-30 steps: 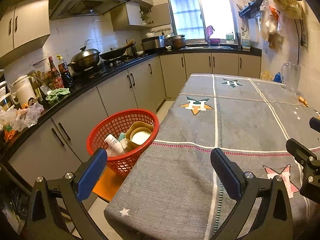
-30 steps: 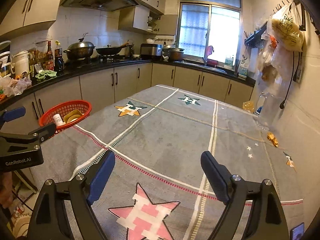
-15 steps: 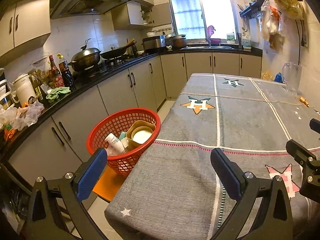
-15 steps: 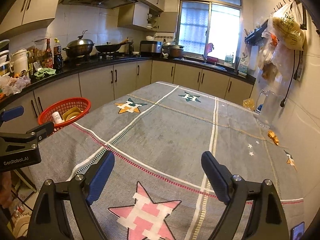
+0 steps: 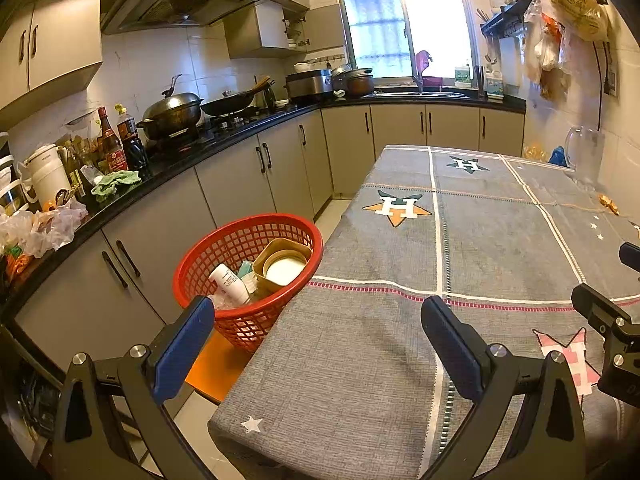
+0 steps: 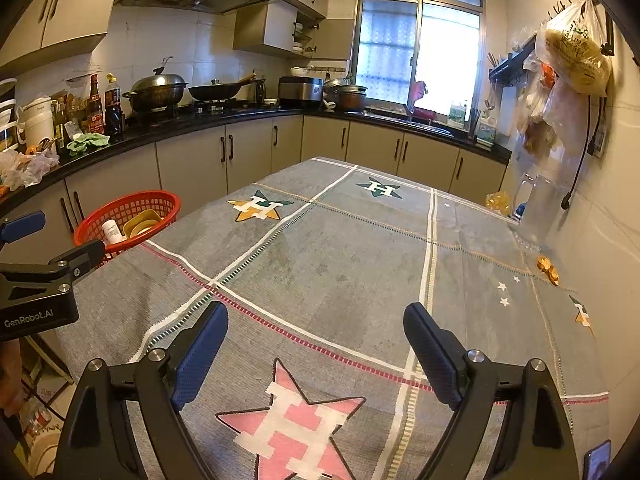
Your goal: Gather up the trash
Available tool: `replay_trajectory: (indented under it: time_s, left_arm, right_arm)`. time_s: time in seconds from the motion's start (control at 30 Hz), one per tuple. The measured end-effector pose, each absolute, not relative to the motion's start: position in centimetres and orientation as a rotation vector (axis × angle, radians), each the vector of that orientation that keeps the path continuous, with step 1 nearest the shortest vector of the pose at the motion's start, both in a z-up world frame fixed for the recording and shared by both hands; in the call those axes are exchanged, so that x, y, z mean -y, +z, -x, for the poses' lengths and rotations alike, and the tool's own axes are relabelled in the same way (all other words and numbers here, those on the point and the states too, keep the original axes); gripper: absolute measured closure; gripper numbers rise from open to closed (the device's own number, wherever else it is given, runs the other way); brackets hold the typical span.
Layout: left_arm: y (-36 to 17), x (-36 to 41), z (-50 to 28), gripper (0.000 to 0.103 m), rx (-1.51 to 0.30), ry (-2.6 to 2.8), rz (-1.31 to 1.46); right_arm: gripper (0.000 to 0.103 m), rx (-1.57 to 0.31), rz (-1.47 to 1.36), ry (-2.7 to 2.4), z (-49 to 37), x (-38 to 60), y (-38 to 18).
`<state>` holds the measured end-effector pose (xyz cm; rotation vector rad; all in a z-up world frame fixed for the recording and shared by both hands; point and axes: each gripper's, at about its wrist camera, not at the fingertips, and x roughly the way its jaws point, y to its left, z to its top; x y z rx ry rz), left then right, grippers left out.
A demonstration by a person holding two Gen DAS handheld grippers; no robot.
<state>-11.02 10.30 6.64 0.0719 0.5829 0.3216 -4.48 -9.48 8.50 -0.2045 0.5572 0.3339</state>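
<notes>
I have both tools hovering over the near end of the table (image 6: pixel 328 248), which is covered by a grey cloth with star patches. My left gripper (image 5: pixel 316 340) has its two blue pads spread wide apart with nothing between them; it sits over the table's near left corner. My right gripper (image 6: pixel 316 344) is likewise spread wide and empty, above the pink star patch (image 6: pixel 292 436).

The trash I can see is in the red basket (image 5: pixel 224 248), which stands on an orange stool (image 5: pixel 212 364) just beside the table's left edge. Inside it I make out a white bottle (image 5: pixel 228 280) lying tilted, a tan square container (image 5: pixel 284 264) with a pale round inside, and a bit of teal packaging between them. From the right view the same basket (image 6: pixel 132 208) shows beyond my left tool.

Far along the table, near the right wall, a clear pitcher (image 6: pixel 540 212) stands upright, with a yellow wrapper (image 6: pixel 496 202) just beside it and a small orange scrap (image 6: pixel 548 270) on the cloth closer to me. I cannot tell what that scrap is.
</notes>
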Motion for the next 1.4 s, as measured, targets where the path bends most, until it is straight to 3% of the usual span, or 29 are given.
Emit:
replay_trajectory:
  time_s: [1.4]
  left_arm:
    - [6.9,-9.5,10.8,0.0,-0.588,0.299,-0.084]
  right_arm:
    - [0.009,-0.589,0.148,0.296,4.1,11.1,8.2]
